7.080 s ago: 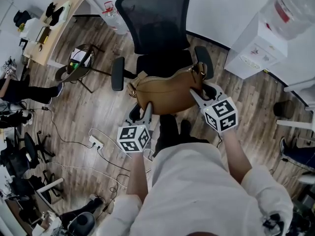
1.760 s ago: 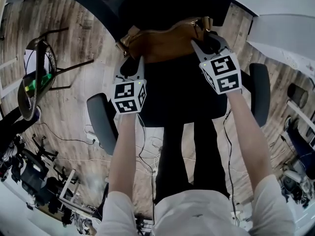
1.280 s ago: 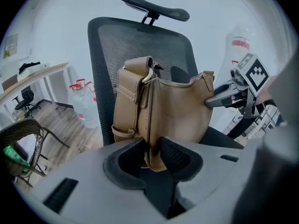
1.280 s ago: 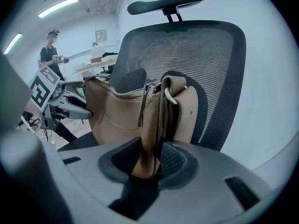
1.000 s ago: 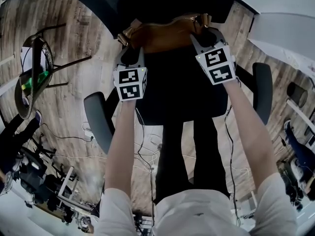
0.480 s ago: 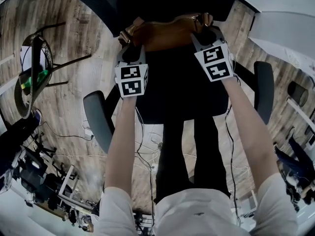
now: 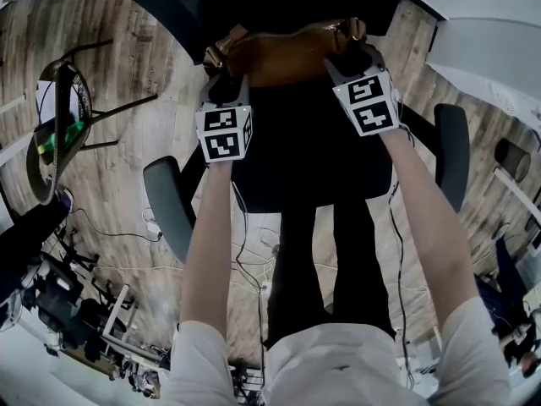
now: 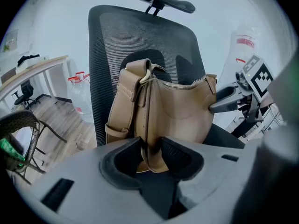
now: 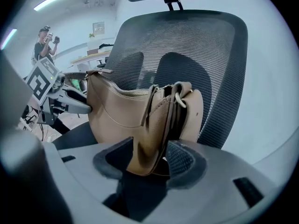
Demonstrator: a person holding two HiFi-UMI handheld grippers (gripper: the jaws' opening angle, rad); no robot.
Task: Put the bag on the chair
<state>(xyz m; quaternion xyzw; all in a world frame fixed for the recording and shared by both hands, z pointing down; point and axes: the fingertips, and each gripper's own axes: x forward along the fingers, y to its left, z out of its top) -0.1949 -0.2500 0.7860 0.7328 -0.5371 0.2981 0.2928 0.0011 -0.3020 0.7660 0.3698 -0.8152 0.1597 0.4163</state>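
I've got the left gripper (image 7: 225, 90) and right gripper (image 7: 347, 57) jaws just opening, slack around the bag (image 7: 279, 54) standing on the chair (image 7: 167, 203). A wicker seat (image 7: 35, 172) and cables (image 7: 250, 254) are on the wooden floor (image 7: 118, 24).

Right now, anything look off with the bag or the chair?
Nothing stands out. The bag stands upright on the chair seat against the mesh backrest, zip closed. Its ends sit between the tongs of the left gripper and the right gripper, which have just been opening.
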